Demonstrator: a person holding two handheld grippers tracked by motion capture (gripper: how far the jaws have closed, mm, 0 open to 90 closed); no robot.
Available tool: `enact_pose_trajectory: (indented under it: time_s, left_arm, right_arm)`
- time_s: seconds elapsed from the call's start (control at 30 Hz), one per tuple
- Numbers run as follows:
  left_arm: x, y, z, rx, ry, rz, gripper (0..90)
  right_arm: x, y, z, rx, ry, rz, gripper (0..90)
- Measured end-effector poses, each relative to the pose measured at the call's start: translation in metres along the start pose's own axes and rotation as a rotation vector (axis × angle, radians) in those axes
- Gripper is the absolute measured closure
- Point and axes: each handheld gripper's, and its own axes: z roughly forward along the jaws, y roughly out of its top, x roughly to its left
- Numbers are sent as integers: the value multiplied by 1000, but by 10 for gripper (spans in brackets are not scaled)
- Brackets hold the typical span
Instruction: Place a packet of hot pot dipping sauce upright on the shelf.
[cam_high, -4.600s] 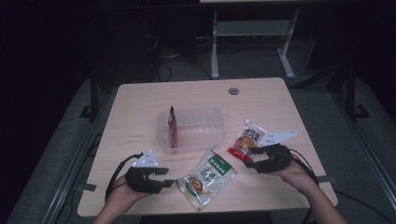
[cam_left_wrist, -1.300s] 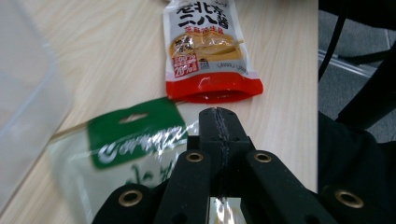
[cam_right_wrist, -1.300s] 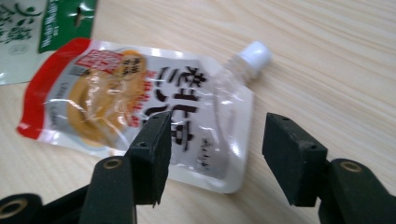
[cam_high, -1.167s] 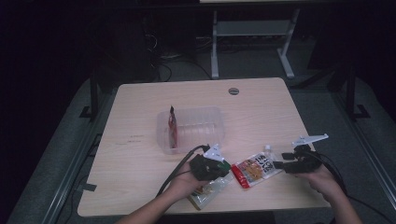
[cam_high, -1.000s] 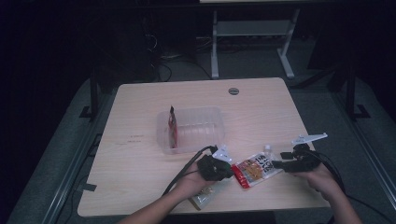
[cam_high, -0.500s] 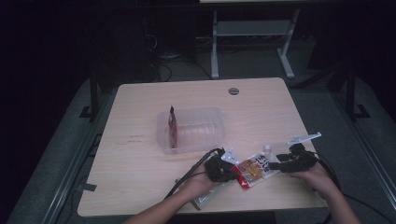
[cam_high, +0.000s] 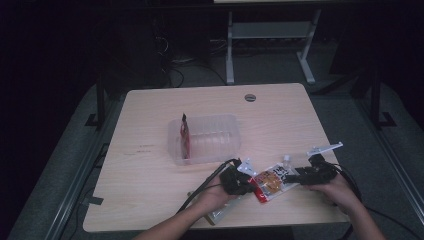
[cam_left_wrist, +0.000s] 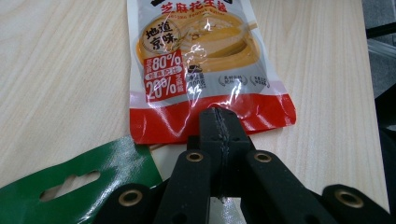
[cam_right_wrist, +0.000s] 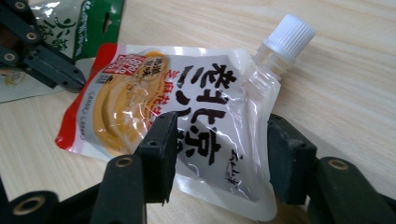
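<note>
My left claw (cam_left_wrist: 219, 126) is pinching the sauce pouch's (cam_high: 270, 181) red end at 5 o'clock on the surface (cam_high: 150, 120); right claw (cam_right_wrist: 217, 154), just been closing, straddles its spout end w/o pressing. One packet (cam_high: 185, 142) is in the tub (cam_high: 205, 145); pouch & green bag (cam_left_wrist: 74, 186) remain.

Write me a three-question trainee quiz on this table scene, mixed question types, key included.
1. True or false: the red-and-white plastic sauce pouch lies inside the clear plastic tub.
2. The left gripper is shut on: A) the pouch's red bottom edge; B) its white screw cap; C) a green packet.
3. What stands on edge inside the tub?

Key: 1 false, it lies on the table in front of the tub. 2 A. 3 a slim dark red packet, against the tub's left wall.
</note>
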Motion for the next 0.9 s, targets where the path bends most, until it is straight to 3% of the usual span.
enact_pose_trajectory:
  time_s: [0.13, 0.2, 0.37, 0.47, 0.67, 0.9]
  left_arm:
    - [0, 0, 0, 0, -1, -1, 898]
    - [1, 0, 0, 1, -1, -1, 897]
    - [1, 0, 0, 1, -2, -1, 897]
    - [1, 0, 0, 6, -2, 5, 898]
    - [0, 0, 0, 0, 1, 0, 898]
    - [2, 1, -5, -12, 22, -3, 898]
  right_arm:
    - [1, 1, 1, 5, 2, -5, 538]
    - [1, 0, 1, 10, 4, -12, 622]
    - [3, 1, 1, 15, -6, -33, 729]
    - [3, 2, -3, -2, 3, -59, 856]
    - [6, 3, -6, -10, 6, -94, 892]
    - [7, 7, -16, -87, 96, -89, 896]
